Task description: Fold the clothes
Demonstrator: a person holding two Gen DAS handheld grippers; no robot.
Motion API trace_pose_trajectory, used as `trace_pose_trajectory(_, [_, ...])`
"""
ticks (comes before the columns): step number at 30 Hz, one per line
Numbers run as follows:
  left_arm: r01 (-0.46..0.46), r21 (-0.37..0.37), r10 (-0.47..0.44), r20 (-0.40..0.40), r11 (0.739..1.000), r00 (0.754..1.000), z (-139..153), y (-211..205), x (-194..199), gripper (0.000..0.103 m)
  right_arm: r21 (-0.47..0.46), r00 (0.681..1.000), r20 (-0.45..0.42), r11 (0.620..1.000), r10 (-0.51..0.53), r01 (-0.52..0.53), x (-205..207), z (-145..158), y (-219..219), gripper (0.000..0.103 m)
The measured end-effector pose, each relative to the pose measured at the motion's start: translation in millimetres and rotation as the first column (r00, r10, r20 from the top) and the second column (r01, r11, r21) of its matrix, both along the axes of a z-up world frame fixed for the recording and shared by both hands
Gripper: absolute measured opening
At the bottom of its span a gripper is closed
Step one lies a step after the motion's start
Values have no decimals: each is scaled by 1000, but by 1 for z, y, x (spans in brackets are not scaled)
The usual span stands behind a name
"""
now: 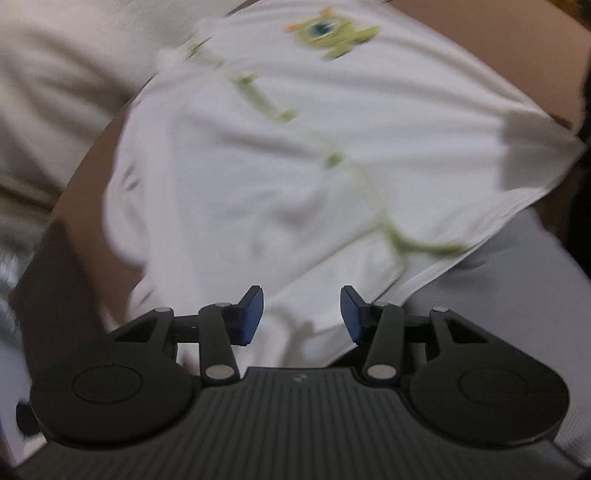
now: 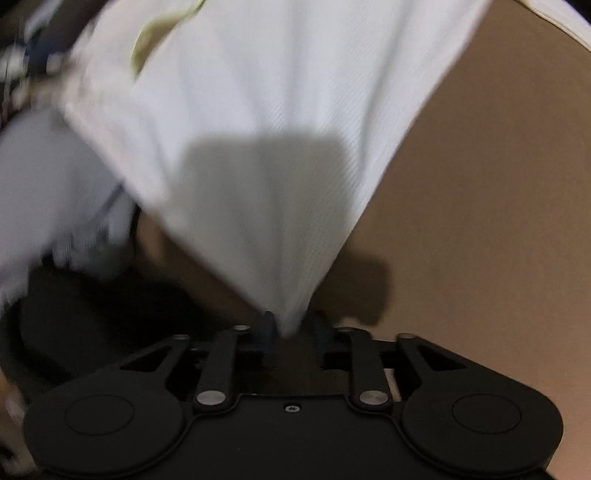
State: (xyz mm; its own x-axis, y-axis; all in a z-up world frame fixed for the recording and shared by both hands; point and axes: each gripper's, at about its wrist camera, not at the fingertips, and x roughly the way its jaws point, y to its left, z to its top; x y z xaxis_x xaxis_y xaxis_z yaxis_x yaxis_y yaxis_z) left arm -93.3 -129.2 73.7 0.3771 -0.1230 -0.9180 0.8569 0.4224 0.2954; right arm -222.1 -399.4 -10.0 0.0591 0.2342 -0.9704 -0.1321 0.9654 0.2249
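White cotton shirt with a green monster print (image 1: 295,155) lies mostly unfolded on the brown table (image 2: 498,184), left gripper (image 1: 301,314) spread empty, right gripper (image 2: 291,328) loosely around its corner.

— where do we look from on the left?
— steeply down over the left gripper (image 1: 301,314), close above the white shirt (image 1: 295,147) on the brown table (image 1: 85,206).
— and right?
— down too, nearer; we share that shirt (image 2: 258,147) and table (image 2: 480,203).

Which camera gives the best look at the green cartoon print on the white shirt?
The left wrist view: the green cartoon print shows on the white shirt, though blurred. The right wrist view catches only a green streak at the shirt's top edge.
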Motion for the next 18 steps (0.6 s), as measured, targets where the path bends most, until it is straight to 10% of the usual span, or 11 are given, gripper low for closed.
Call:
trace_pose_trajectory(3, [-127, -128, 115, -93, 984, 989, 6, 20, 22, 57, -21, 990, 142, 1000, 2, 1, 5, 34, 7, 32])
trace_pose_trajectory(7, [-382, -279, 301, -293, 881, 907, -23, 24, 54, 83, 179, 932, 344, 982, -115, 55, 37, 86, 14, 41])
trace_pose_trajectory(11, [-539, -176, 492, -249, 824, 834, -54, 28, 67, 64, 461, 924, 332, 887, -190, 17, 92, 76, 40, 48])
trace_pose_trajectory(14, [-400, -106, 406, 36, 910, 913, -49, 35, 44, 65, 495, 931, 331, 868, -154, -32, 118, 39, 75, 48])
trace_pose_trajectory(18, [-396, -94, 396, -22, 913, 918, -43, 67, 42, 68, 448, 932, 318, 894, -172, 13, 134, -7, 98, 49])
